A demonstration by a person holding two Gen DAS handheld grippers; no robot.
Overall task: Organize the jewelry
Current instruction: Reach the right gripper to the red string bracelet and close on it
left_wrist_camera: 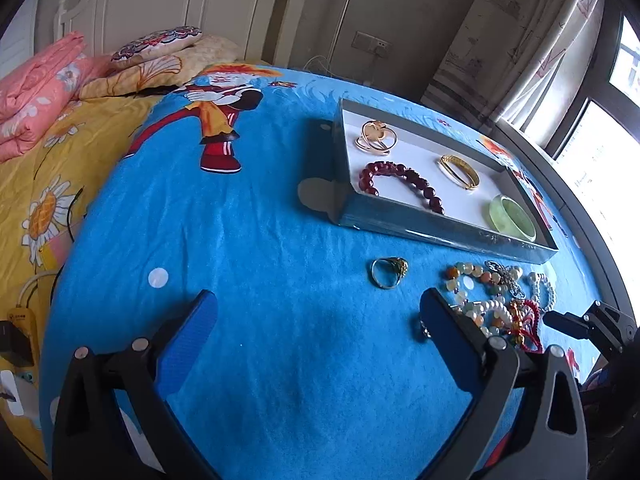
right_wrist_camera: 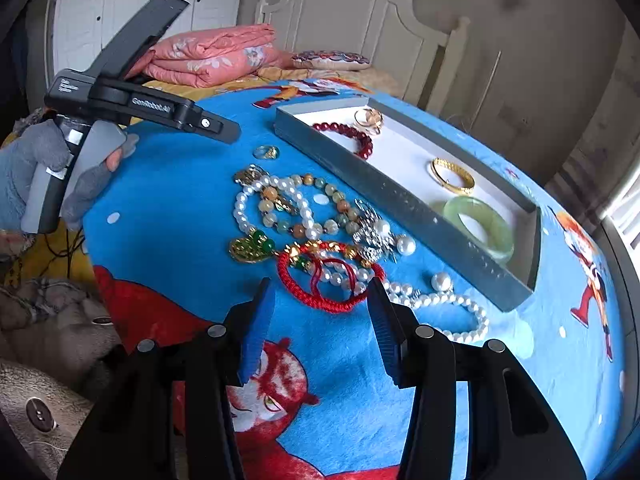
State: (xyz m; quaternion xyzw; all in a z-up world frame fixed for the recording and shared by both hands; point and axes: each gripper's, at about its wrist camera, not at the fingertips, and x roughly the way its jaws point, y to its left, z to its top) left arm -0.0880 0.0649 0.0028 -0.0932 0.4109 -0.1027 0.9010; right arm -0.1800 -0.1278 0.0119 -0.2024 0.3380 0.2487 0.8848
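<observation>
A bright blue cartoon-print blanket (left_wrist_camera: 248, 240) covers the bed, with a yellow daisy-print sheet (left_wrist_camera: 44, 184) showing along its left side. Toward the white headboard (left_wrist_camera: 160, 4) lie a folded pink quilt (left_wrist_camera: 36, 84) and a patterned pillow (left_wrist_camera: 160, 42); curtains (left_wrist_camera: 520, 48) hang beside a bright window (left_wrist_camera: 600, 152).

A shallow grey tray (left_wrist_camera: 440, 236) with a white floor sits on the blanket. It holds a gold ring (left_wrist_camera: 376, 138), a dark red bead bracelet (left_wrist_camera: 404, 184), a gold bangle (left_wrist_camera: 460, 172) and a pale green jade bangle (left_wrist_camera: 514, 216), each apart from the others. In front of the tray, a gold ring with a stone (left_wrist_camera: 390, 273) lies alone, and just beside it is a tangled heap of pearl and bead strands (right_wrist_camera: 288, 212) with a red cord bracelet (right_wrist_camera: 328, 280) at its near edge.

The left claw (left_wrist_camera: 318, 314) is spread wide above bare blanket, holding nothing. The right claw (right_wrist_camera: 322, 300) is also spread, its tips on either side of the red cord bracelet.
</observation>
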